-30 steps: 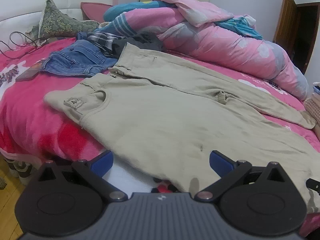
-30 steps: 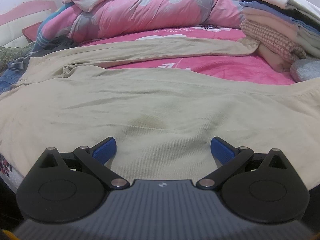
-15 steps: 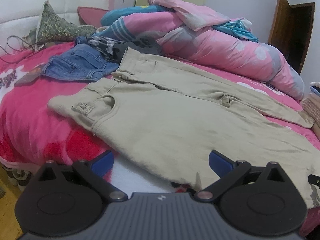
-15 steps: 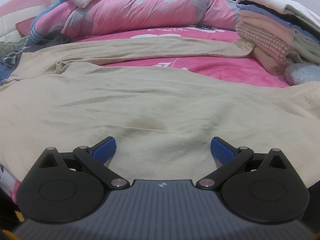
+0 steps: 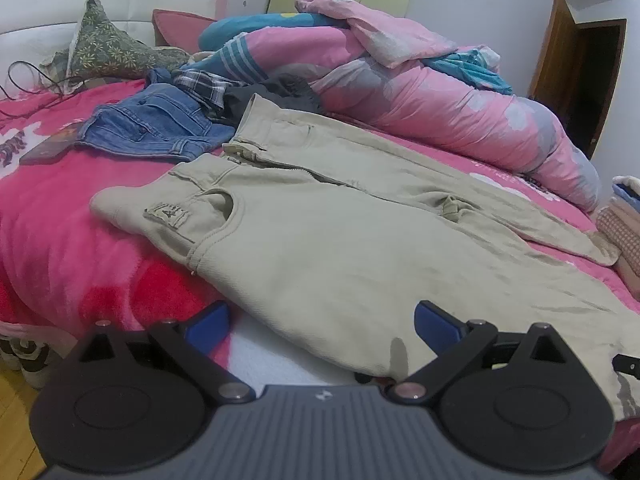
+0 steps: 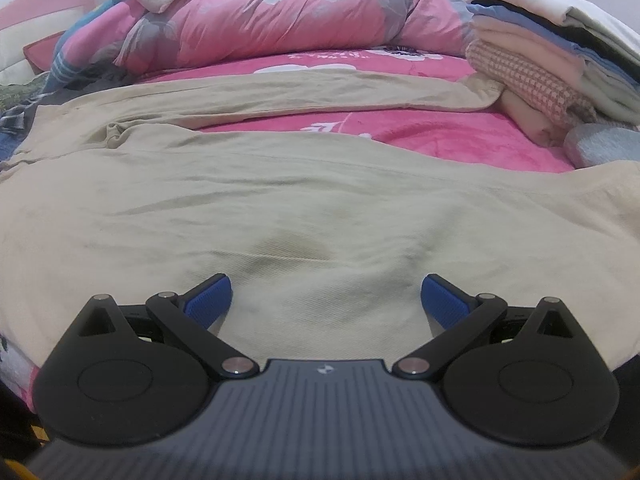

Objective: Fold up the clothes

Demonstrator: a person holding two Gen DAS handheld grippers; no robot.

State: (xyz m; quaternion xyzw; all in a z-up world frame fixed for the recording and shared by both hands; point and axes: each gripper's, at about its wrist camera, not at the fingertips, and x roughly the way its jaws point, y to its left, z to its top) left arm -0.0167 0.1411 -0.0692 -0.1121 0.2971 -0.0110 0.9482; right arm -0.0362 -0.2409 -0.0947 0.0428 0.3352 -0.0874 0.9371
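Beige trousers (image 5: 360, 240) lie spread flat across the pink bed, waistband at the left, both legs running off to the right. In the right wrist view the same beige trousers (image 6: 280, 208) fill the near bed, the far leg stretching toward the folded stack. My left gripper (image 5: 322, 322) hovers open at the trousers' near edge below the hip pocket, holding nothing. My right gripper (image 6: 326, 292) is open over the near leg, its blue pads apart with only cloth beneath.
Blue jeans (image 5: 156, 128) and a plaid garment (image 5: 200, 84) lie beyond the waistband. A pink quilt (image 5: 440, 104) is heaped along the back. A stack of folded clothes (image 6: 560, 68) stands at the right. The bed edge and wooden floor (image 5: 16, 420) are at the lower left.
The left gripper has drawn back and risen a little, so more of the waistband and pink bed shows. The right gripper's view has shifted slightly left. Both stay open.
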